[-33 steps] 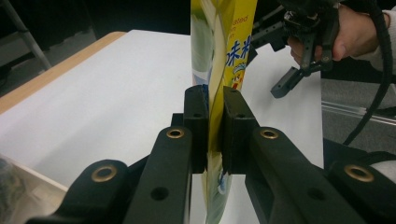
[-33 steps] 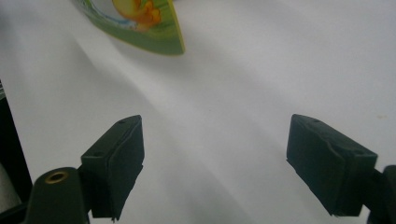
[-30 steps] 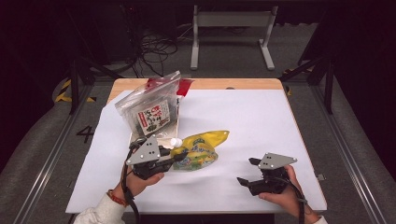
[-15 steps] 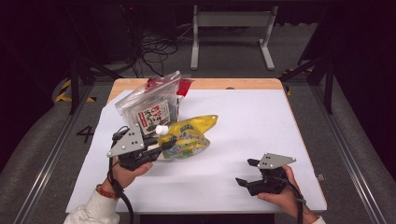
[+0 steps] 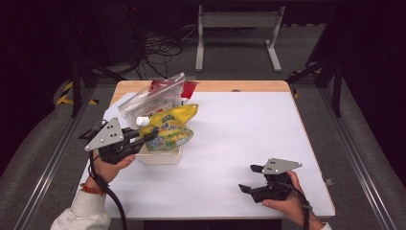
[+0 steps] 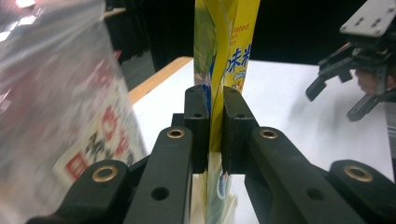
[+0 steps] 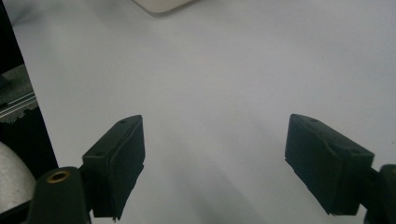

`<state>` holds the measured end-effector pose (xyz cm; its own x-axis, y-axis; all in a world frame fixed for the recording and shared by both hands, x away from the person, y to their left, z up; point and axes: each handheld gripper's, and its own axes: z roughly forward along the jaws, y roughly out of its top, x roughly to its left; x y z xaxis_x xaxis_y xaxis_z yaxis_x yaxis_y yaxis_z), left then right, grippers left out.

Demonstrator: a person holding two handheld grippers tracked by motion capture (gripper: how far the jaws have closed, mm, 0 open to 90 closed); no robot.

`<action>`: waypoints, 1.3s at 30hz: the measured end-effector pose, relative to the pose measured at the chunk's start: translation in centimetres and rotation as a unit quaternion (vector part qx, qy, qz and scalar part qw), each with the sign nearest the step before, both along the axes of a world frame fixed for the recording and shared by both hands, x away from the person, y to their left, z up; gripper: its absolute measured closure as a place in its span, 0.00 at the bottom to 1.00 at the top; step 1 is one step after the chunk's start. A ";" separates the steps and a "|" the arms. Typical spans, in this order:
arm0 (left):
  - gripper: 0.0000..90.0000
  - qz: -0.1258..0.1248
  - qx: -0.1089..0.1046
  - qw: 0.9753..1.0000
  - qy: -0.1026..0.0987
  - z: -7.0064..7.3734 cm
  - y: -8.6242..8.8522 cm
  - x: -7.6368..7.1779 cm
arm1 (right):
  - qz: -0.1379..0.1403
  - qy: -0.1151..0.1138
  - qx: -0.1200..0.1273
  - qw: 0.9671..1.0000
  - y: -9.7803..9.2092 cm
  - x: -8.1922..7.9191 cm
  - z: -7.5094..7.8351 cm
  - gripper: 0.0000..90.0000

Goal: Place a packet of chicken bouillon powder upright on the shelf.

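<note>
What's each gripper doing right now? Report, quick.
Left gripper: shut on the yellow pouch, lifted over the white tray.
Right gripper: open, holding nothing, over the table.

- We see open white table (image 5: 249, 143) right of the yellow pouch (image 5: 168, 130).
- Clear bag (image 5: 148, 98) crowds us behind; beige tray (image 5: 160, 155) sits below.
</note>
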<state>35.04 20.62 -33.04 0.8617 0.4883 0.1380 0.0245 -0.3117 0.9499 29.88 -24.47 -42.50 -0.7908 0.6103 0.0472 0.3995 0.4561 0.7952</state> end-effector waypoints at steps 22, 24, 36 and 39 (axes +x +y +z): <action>0.92 0.006 0.047 0.998 0.048 -2.9 2.6 1.4 | -0.001 -0.002 0.009 1.000 -0.1 0.0 -0.1 0.22; 0.92 0.006 0.050 0.998 0.049 -3.0 2.5 1.4 | -0.001 -0.002 0.010 1.000 -0.1 0.0 -0.1 0.22; 0.93 0.020 0.059 0.996 0.070 -4.4 2.3 2.1 | 0.003 0.001 0.003 1.000 0.2 0.1 -0.2 0.22; 0.93 0.026 0.058 0.995 0.073 -4.7 2.4 2.1 | 0.005 -0.001 0.001 1.000 0.2 0.0 -0.3 0.22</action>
<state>37.13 23.03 -37.72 0.8509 0.5205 0.0709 0.1782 -0.4130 0.8931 29.91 -24.24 -42.75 -0.7965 0.6028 0.0469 0.3942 0.4589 0.7963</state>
